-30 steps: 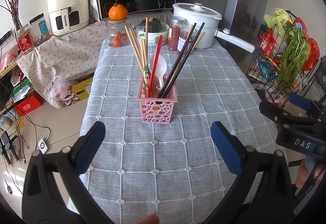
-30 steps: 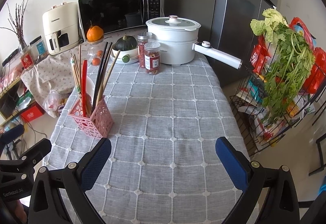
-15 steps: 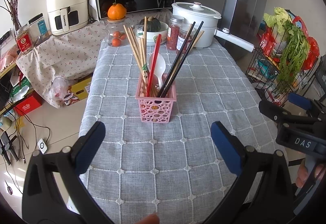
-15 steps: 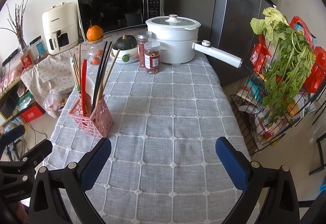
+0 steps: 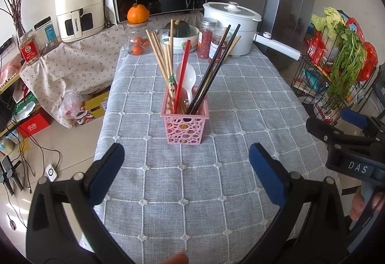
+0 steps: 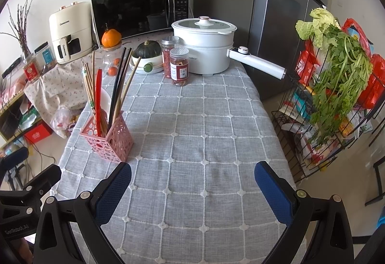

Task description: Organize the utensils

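While both grippers hung wide and empty over the near cloth, nothing was in hand. Basket [image 5: 184,119] stood upright mid-table, holding chopsticks [image 5: 160,57], a red pair [image 5: 181,74], dark pairs [image 5: 216,59] and a white spoon [image 5: 186,76]. Left gripper [image 5: 186,175] faced the basket squarely; right gripper [image 6: 192,189] sat right of it. Judged step: sorting looked done or not begun; cannot tell which. Any next pick would need narrow jaws on one leaning stick. Cloth [image 6: 204,124] right of the basket lay bare; pot [image 6: 204,45] and jars [image 6: 179,66] stood well behind it; table edge was close on its left.
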A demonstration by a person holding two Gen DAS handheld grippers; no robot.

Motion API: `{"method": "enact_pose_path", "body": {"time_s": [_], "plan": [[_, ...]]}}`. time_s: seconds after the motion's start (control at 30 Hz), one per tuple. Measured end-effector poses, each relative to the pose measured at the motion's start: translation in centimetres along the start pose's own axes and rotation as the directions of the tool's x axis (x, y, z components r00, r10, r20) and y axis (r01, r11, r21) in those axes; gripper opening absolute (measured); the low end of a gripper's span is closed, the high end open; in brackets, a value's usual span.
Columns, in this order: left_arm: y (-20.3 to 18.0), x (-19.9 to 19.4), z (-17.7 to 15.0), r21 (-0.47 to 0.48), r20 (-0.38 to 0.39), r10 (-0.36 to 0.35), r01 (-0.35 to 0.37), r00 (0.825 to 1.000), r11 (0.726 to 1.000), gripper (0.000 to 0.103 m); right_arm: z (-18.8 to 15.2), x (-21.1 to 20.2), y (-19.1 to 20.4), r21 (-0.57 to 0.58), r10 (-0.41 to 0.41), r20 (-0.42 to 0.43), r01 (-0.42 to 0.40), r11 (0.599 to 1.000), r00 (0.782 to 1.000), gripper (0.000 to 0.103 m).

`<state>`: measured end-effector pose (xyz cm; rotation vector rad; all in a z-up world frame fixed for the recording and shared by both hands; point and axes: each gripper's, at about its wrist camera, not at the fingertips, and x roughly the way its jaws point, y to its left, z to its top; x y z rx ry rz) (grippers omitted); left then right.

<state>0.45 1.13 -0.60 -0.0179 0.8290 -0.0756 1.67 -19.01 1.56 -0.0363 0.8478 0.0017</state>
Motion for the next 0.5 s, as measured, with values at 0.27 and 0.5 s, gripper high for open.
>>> {"method": "enact_pose_path", "body": {"time_s": [0.27, 0.5], "plan": [[0.2, 0.24, 0.09, -0.004, -0.012, -0.002, 0.002, 1.0, 1.0, 0.103, 0.05, 0.02, -0.04, -0.001, 0.001, -0.001, -0.001, 1.0, 1.0, 0.103], [-0.11, 0.59, 0.04, -0.002, -0.004, 0.005, -0.005, 1.0, 1.0, 0.103, -0.42, 0.41, -0.41, 0.015, -0.004, -0.008, 0.004, 1.0, 1.0, 0.103]]}}
